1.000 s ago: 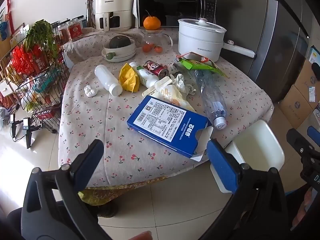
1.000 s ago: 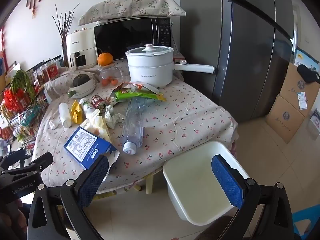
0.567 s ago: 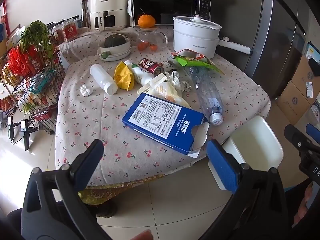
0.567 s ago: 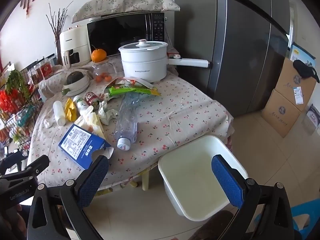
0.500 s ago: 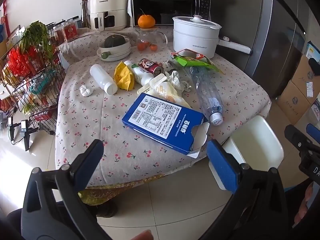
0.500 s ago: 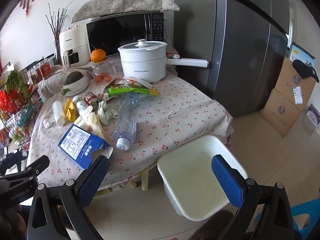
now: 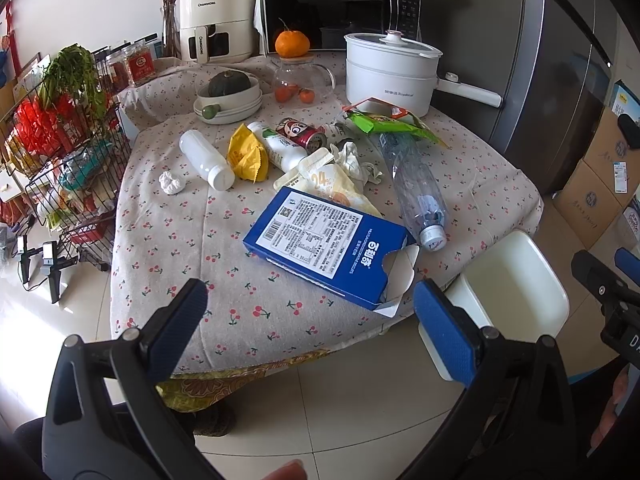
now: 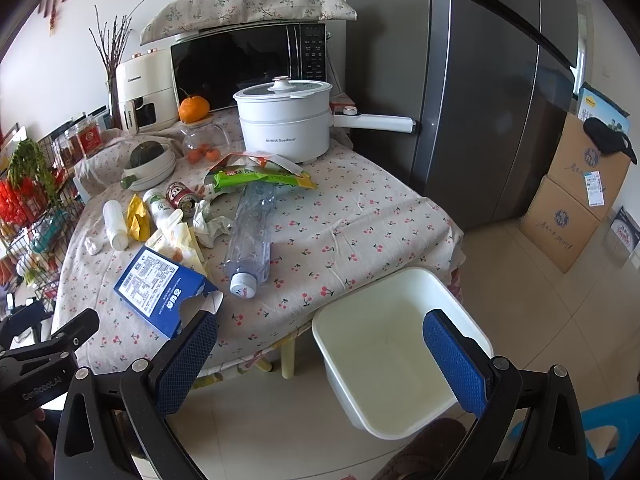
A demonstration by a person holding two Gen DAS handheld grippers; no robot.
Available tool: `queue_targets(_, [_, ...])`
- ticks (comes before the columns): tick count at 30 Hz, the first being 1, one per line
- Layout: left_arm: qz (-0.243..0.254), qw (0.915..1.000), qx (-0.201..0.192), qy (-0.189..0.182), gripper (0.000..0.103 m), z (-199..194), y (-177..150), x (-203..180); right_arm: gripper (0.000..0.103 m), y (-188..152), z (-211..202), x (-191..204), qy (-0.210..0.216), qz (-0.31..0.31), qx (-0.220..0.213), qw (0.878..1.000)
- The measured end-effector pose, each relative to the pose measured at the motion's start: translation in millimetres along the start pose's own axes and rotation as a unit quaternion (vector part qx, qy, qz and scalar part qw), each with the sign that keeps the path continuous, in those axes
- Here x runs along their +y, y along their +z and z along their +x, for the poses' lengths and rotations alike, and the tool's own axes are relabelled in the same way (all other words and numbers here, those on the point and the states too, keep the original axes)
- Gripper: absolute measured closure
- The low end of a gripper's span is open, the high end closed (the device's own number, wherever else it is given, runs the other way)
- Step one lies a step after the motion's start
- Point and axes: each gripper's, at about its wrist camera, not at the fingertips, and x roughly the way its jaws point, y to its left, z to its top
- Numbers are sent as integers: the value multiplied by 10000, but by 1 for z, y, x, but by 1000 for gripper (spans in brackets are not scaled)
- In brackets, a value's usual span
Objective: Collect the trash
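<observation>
Left gripper (image 7: 310, 316) jaws wide, empty, hovering off the near edge of the round cherry-print clothed table (image 7: 192, 240). Right gripper (image 8: 320, 340) also wide and empty, above the white square plastic bin (image 8: 400, 380) on the floor beside the table. Trash is on the table: flat blue cardboard box (image 7: 326, 246) nearest the edge, clear crushed plastic bottle (image 7: 416, 188) just beside it, white plastic bottle (image 7: 206, 160), yellow wrapper (image 7: 248, 154), red can (image 7: 302, 134), green snack bag (image 7: 390, 124), possibly tissue wads. Only the right view shows the bin interior, bare; the left view shows just its rim. Only the left view shows the wire rack (image 7: 60, 152) fully.
</observation>
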Motion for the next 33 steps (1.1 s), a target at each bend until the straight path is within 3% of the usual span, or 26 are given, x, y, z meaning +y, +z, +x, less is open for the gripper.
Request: queue_targets(33, [1, 10000, -4, 4, 1, 0, 2, 0, 0, 2, 1, 1, 7, -18, 32, 10000])
